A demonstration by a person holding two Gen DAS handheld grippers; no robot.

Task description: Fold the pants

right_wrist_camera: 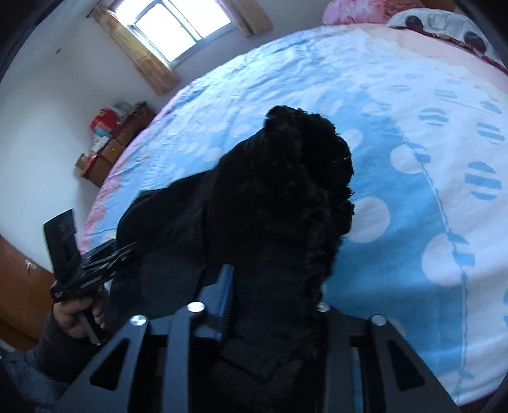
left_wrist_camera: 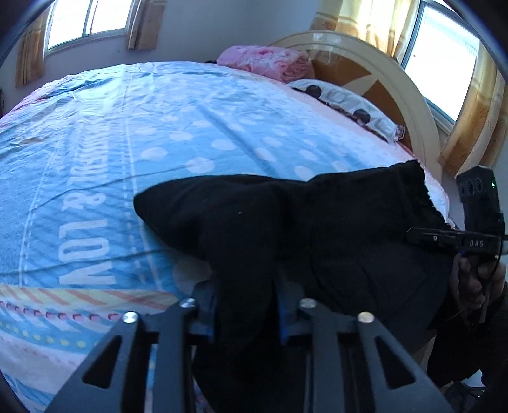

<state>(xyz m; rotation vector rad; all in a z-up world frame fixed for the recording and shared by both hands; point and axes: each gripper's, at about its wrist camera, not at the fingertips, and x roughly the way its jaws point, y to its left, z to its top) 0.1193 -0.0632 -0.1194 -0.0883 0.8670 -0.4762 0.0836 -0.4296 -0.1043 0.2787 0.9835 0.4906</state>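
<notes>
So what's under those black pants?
The bed's blue dotted sheet shows around the pants. What lies directly beneath them is covered.

A wide bed [left_wrist_camera: 177, 133] fills both views, covered by a blue sheet [right_wrist_camera: 317, 89] with white dots, pale stripes and large white lettering along one side. At the head of the bed lies a white pillow [left_wrist_camera: 343, 101] with dark round spots, and beside the pillow sits a folded pink quilt [left_wrist_camera: 263, 60]. A curved cream headboard [left_wrist_camera: 381, 73] rises behind the pillow. Windows [left_wrist_camera: 89, 22] with yellow curtains [left_wrist_camera: 146, 28] stand in the walls beyond the bed. Past the bed's far corner, against the white wall, brown boxes [right_wrist_camera: 108, 149] are stacked, topped with red and pale items. A wooden cabinet [right_wrist_camera: 19, 279] stands near the bed's near corner.
</notes>
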